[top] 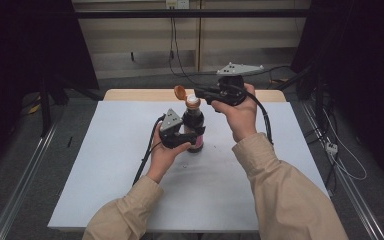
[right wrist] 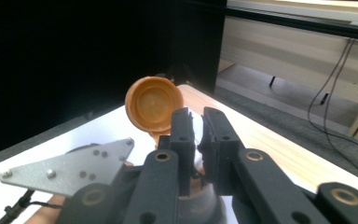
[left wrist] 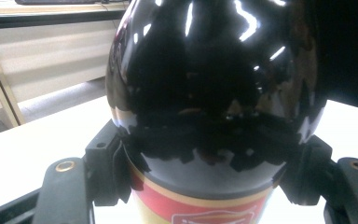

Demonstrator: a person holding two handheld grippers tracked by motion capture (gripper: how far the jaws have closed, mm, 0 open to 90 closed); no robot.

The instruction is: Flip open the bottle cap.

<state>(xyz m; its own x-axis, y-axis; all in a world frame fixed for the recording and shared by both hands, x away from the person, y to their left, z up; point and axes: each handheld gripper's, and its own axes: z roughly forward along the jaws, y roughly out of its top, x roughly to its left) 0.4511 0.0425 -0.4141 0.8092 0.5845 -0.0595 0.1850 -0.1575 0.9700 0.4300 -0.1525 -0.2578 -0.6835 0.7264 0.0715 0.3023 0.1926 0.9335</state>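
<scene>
Nearest in high view: tan sleeves (top: 280, 190) entering from bottom edge, over white table sheet (top: 105, 165). Left gripper (top: 192, 136) clamped around lower body of dark bottle (top: 194, 127); jaws closed on it from both sides, just above red-and-gold label (left wrist: 200, 205) in left gripper view. Bottle upright at table centre, base on sheet. Glossy black shoulder (left wrist: 214, 79), strong reflections; judged glass, full, fairly heavy, stiff, slippery, breakable if tipped. Best hold judged low on body at label band, as now, where jaws wrap curve; neck too narrow for steadying.

Farther up: right gripper (top: 203, 95) at bottle mouth, jaws narrowed almost together at white spout (right wrist: 196, 158); whether gripping anything cannot be told. Orange flip cap (right wrist: 153, 103) hinged open, tilted back beside spout, light plastic, hinge likely weak. Grey three-cornered plate (right wrist: 70, 167) of left gripper below.

Beyond: wooden table edge (top: 130, 94), floor cables (top: 175, 55).
</scene>
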